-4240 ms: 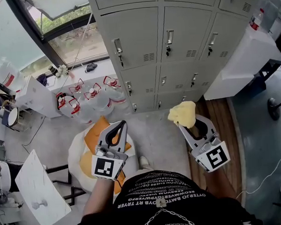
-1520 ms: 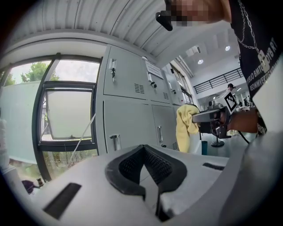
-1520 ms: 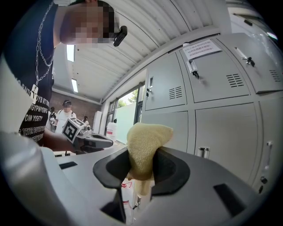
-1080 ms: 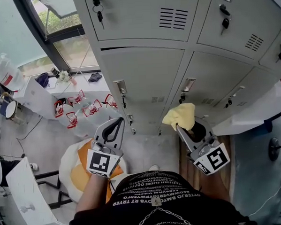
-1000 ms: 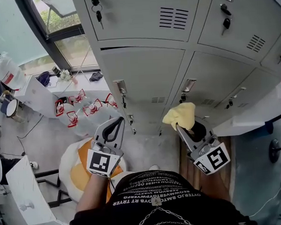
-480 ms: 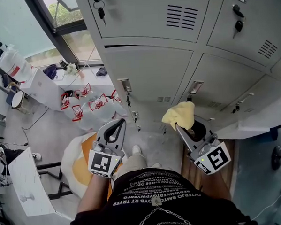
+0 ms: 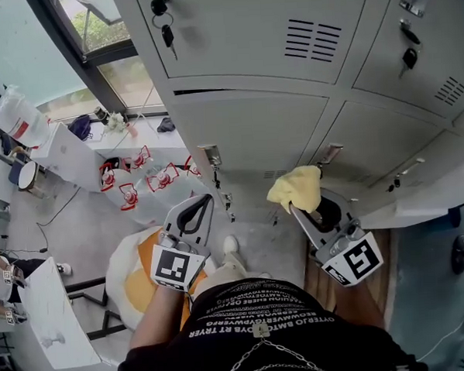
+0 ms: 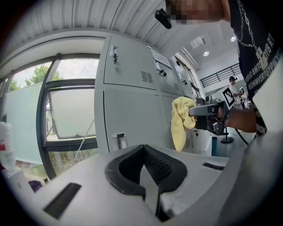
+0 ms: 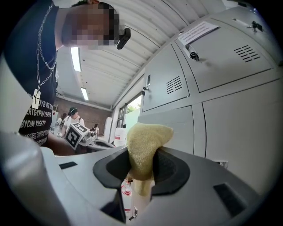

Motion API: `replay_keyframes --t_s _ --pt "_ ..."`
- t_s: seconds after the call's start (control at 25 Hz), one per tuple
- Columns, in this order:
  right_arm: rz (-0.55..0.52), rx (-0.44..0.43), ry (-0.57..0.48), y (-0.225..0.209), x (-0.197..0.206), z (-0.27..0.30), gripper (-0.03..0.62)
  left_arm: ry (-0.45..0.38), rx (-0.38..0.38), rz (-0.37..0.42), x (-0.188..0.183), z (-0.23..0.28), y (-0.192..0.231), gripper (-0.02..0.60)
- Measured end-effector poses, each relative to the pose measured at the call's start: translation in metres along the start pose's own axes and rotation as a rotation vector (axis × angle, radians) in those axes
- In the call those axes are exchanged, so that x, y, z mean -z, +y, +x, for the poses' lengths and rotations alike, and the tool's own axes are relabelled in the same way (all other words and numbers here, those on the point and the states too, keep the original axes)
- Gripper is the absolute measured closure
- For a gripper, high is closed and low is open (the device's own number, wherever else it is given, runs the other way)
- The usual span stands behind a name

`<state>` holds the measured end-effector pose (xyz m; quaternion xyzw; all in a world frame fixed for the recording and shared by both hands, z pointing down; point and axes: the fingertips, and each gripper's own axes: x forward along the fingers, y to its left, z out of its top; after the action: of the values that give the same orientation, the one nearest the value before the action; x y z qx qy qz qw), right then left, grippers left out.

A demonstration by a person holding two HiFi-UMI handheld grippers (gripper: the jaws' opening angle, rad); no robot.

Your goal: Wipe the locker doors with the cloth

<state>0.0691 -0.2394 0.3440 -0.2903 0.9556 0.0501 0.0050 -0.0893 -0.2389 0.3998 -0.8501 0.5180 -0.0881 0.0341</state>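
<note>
Grey locker doors (image 7: 252, 125) with vents, handles and hanging keys fill the top of the head view. My right gripper (image 7: 304, 208) is shut on a yellow cloth (image 7: 296, 188), bunched at its tip and held just short of a door near a latch handle (image 7: 329, 152). The right gripper view shows the cloth (image 9: 145, 148) pinched between the jaws, with locker doors (image 9: 230, 119) to the right. My left gripper (image 7: 194, 211) is shut with nothing in it, lower left of the doors. Its own view shows the closed jaws, a door (image 8: 132, 119) ahead and the cloth (image 8: 181, 121) at right.
Water bottles (image 7: 150, 177) with red caps stand on the floor by the window (image 7: 92, 41). A white and orange round seat (image 7: 136, 271) lies under my left arm. A white table (image 7: 45, 315) is at lower left. A white bench (image 7: 434, 193) stands right of the lockers.
The view has closed in on the lockers and tilted upward since the earliest frame. Both grippers keep the same pose, the cloth still in the right one.
</note>
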Motion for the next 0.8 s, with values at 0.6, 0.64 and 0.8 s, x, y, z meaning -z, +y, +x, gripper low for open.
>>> replay_keyframes --t_s 0.6,0.64,0.8 --pt "-0.049 -0.005 0.000 -0.014 -0.018 0.068 0.477 -0.009 0.068 -0.005 0.005 0.046 0.045 0.577" --pt "-0.054 -0.008 0.000 -0.013 -0.020 0.072 0.477 -0.010 0.073 -0.008 0.005 0.048 0.047 0.577" --pt "-0.061 -0.017 -0.008 -0.010 -0.031 0.086 0.477 -0.028 0.089 -0.005 0.005 0.057 0.053 0.577"
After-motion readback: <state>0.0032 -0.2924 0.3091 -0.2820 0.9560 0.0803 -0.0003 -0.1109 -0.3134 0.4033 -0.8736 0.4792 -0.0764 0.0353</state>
